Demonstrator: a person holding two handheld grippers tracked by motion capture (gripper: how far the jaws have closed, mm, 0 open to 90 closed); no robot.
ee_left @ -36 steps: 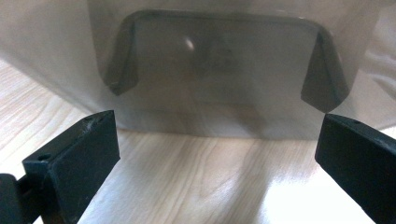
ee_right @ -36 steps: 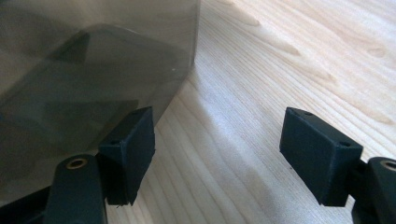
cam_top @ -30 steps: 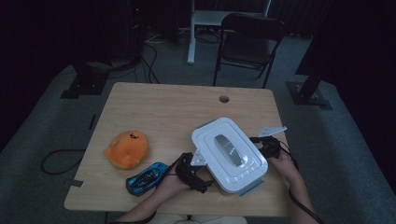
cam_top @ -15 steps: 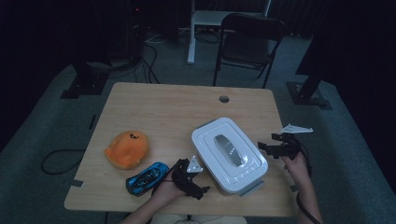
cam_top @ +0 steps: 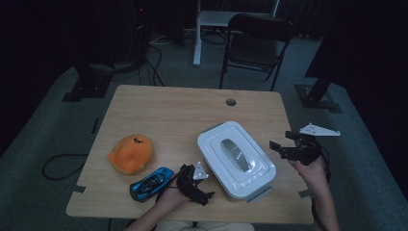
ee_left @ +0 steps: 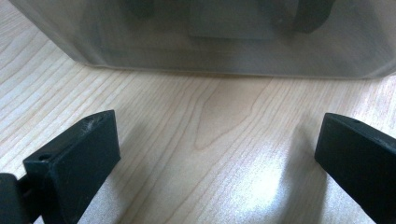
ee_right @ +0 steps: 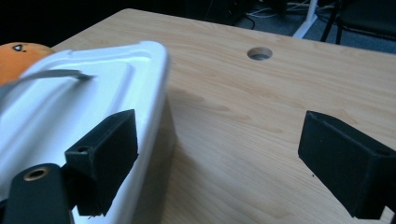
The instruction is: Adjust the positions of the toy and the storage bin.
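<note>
In the high view the white lidded box (cam_top: pixel 236 160) sits at about 4 o'clock on the worktop (cam_top: pixel 168 115), lid on. The right gripper (cam_top: pixel 280 146) is off its right side, fingers wide and just opened, nothing between them; the left gripper (cam_top: pixel 192 180) waits at 8 o'clock of the box. I judge the handling barely begun. In the left gripper view the fingers (ee_left: pixel 74 161) stand wide and empty; the box contents are blurred. In the right gripper view the fingers (ee_right: pixel 105 156) stand wide beside the lid.

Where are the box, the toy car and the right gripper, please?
box (cam_top: pixel 235 159): high view, middle of its white lid.
toy car (cam_top: pixel 151 183): high view, its blue roof.
right gripper (cam_top: pixel 280 145): high view, between its open jaws.
</note>
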